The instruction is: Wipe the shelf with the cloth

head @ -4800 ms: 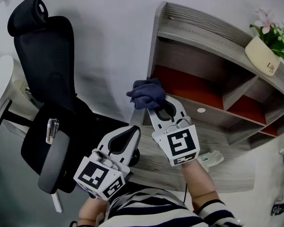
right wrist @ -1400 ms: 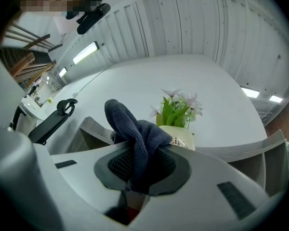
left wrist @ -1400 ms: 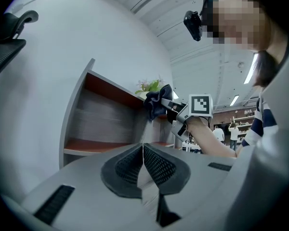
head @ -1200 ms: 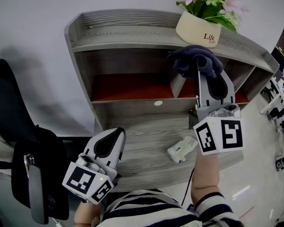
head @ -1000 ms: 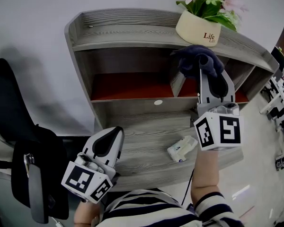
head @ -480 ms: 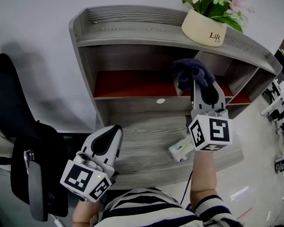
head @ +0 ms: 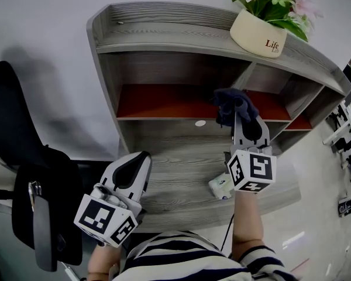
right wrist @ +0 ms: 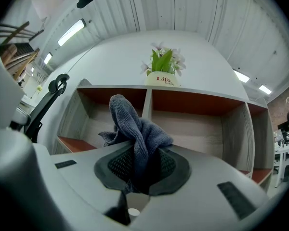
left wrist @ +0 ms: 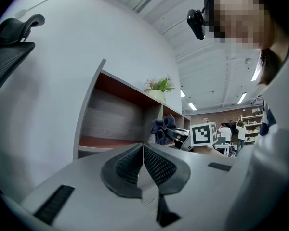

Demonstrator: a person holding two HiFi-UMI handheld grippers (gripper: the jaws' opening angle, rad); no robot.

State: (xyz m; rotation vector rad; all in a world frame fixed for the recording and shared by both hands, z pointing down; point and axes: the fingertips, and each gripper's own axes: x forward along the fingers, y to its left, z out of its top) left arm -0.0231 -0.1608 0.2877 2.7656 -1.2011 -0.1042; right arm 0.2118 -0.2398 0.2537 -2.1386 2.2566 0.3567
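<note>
Right tongs (head: 243,111) have dropped since a second ago: they were up by the flower pot (head: 258,33), now they sit lower, right of centre in the head view. They're clamped on the dark blue cloth (head: 233,101), which bunches out above the tips. It's right in front of the divider (head: 248,75), level with the red boards. Can't tell if it's actually touching wood.

Left tongs (head: 141,157) are closed on nothing, parked lower left over the tabletop (head: 175,157), doing no work.

Progress-wise, I'd say we're mid-wipe on the shelf (head: 164,40). Nothing shows which boards are already done, no streaks or dust to go by. My guess is the red compartment floors and the lower ledge are still to do.

Stuff around: the pot sits upper right on the top board, so wiping up there means going round it. A small white thing (head: 221,186) lies on the tabletop just below the right tongs. A black office chair (head: 23,157) sits far left, well out of the way. The divider splits the sweep in two.
</note>
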